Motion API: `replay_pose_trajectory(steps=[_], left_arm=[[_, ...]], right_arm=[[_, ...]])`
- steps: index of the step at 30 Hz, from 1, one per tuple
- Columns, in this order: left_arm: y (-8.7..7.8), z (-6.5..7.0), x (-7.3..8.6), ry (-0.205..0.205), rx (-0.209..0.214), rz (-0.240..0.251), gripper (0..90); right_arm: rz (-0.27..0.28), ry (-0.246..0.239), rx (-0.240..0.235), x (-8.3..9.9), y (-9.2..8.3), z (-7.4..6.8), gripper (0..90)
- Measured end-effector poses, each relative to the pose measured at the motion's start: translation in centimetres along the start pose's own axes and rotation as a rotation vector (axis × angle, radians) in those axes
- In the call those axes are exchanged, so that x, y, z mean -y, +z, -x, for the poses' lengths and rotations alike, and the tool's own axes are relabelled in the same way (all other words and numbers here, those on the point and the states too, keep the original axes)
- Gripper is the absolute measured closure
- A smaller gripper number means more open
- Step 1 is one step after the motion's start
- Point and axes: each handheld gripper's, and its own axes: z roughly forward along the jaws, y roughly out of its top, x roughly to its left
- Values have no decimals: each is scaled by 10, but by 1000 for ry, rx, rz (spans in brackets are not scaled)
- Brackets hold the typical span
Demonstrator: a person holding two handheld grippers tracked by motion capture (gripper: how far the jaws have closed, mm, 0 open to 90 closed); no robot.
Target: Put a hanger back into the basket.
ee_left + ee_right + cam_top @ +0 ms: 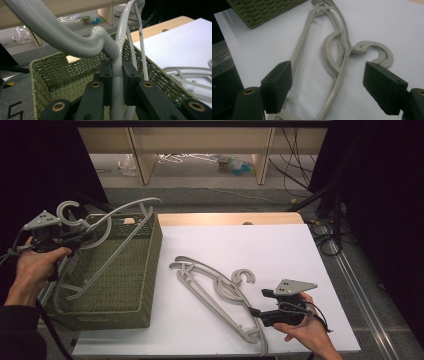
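Observation:
My left gripper is shut on the neck of a grey plastic hanger, just below its hook. It holds the hanger tilted over the green woven basket, with the lower part down inside. Two more grey hangers lie stacked on the white tabletop, hooks toward the right. My right gripper is open low over their near end, one jaw on each side and touching nothing.
The basket stands at the table's left edge; its corner shows near the stacked hangers. Beyond the table's far edge are wooden shelf legs and floor clutter. Black cables hang off the right side.

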Motion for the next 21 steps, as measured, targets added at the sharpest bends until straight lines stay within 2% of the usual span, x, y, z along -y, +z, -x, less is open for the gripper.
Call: replay_pose_trajectory(steps=[1, 3, 6, 10, 13, 16, 21], left_arm=[[0, 0, 0, 0, 0, 0, 803], [4, -2, 2, 27, -31, -29, 803], [10, -5, 5, 44, -41, -52, 803], [15, -9, 8, 37, -49, -61, 804], [17, -13, 11, 40, -76, -83, 804], [18, -16, 15, 35, -72, -90, 803], [23, -19, 25, 39, -79, -135, 803]], right_arm=[[0, 0, 0, 0, 0, 0, 243], [2, -2, 2, 0, 0, 1, 239], [-4, 2, 1, 0, 1, 0, 237], [-3, -2, 3, 1, 2, 0, 237], [-2, -2, 1, 1, 2, 0, 237], [-6, 5, -2, 1, 1, 1, 237], [-7, 1, 0, 1, 2, 1, 236]])
